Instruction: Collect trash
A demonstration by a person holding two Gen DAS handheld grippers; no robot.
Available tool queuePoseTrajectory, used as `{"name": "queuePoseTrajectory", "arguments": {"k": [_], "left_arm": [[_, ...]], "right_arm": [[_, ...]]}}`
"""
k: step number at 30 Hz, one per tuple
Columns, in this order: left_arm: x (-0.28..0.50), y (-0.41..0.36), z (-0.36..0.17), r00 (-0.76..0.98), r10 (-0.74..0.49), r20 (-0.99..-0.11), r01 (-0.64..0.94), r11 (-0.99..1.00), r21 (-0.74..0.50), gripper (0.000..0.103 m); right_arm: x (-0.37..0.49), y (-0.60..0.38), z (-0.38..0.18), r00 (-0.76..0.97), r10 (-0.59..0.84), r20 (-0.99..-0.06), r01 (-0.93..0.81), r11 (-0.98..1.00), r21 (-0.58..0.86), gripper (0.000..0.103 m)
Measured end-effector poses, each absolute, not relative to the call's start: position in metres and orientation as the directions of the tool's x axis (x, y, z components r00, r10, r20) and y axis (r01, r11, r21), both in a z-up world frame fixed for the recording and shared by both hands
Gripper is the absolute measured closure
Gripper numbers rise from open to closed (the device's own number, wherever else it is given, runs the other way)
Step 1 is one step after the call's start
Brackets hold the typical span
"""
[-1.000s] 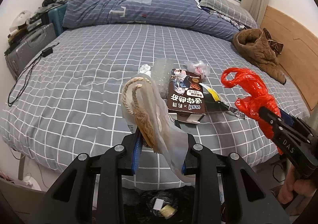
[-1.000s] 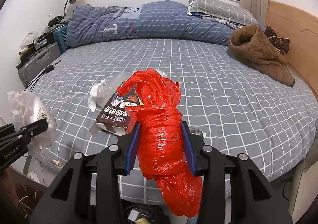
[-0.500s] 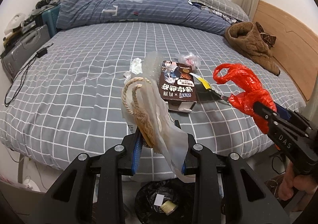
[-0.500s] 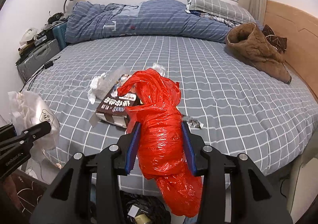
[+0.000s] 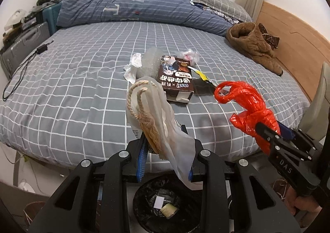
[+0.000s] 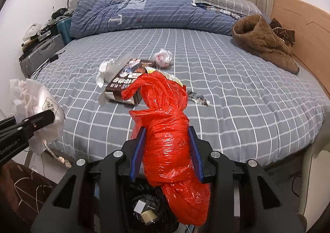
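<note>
My left gripper is shut on a translucent white bag with a rope handle, held above a black-lined trash bin on the floor. My right gripper is shut on a crumpled red plastic bag, also over the bin. The red bag and white bag each show in the other view. On the bed lie a dark snack box, a white tissue wad, bubble wrap, a pinkish plastic wad and a foil wrapper.
The bed has a grey checked sheet, a blue duvet at the back and a brown coat at the right. A suitcase and cable sit at the left. A wooden headboard lies right.
Both grippers have drawn back from the bed and risen a little with their bags. The bin now shows more fully under them.
</note>
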State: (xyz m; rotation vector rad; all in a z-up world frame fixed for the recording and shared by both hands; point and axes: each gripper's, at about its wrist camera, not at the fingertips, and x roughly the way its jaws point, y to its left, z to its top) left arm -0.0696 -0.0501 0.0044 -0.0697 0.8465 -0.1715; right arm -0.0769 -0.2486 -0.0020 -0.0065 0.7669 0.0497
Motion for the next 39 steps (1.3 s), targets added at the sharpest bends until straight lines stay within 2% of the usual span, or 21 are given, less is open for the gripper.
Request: {"name": "queuePoseTrajectory", "arguments": {"k": [39], "left_arm": [[-0.135,-0.044,-0.082,0.468,-0.165,-0.868,0.135,0.984,-0.115,0.074]], "right_arm": [[-0.154,-0.226,-0.063,0.572,0.058,-0.818,-0.071,0.997,0.021,0.064]]}}
